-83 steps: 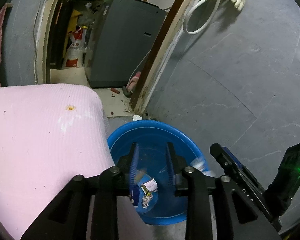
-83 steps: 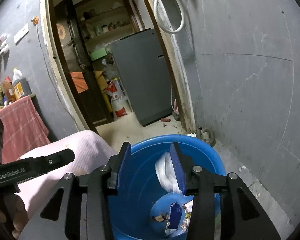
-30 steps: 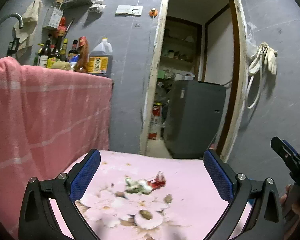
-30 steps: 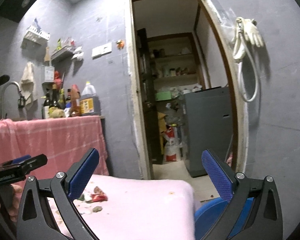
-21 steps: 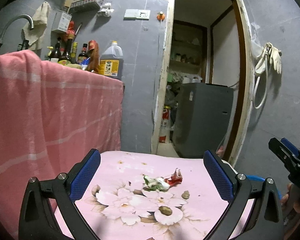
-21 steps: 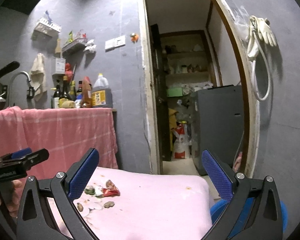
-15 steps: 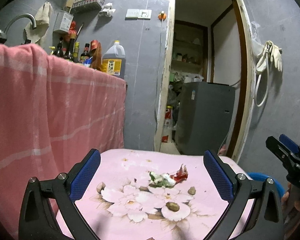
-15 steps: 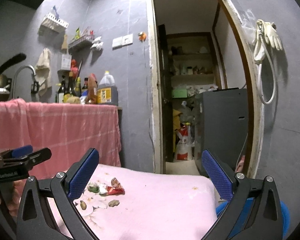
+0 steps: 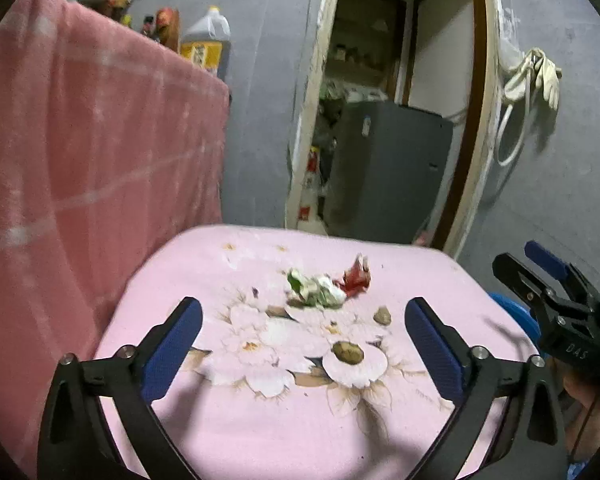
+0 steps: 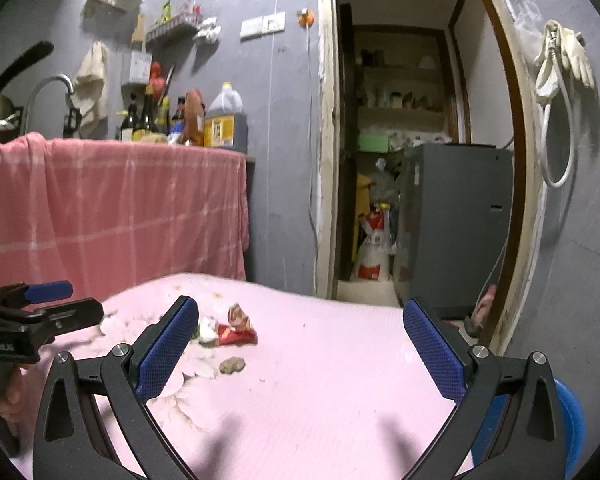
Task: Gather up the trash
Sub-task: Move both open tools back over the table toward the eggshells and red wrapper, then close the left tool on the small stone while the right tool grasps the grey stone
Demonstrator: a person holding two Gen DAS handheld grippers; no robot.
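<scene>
left gripper (image 9: 302, 342) lower; tag (image 9: 576, 349) reads maybe "das".

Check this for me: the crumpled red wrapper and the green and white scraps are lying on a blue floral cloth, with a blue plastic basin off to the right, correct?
Not quite: the floral cloth is pink, not blue, as the left wrist view shows. The crumpled red wrapper and the green and white scraps do lie on it, and the blue plastic basin sits off to the right.
</scene>
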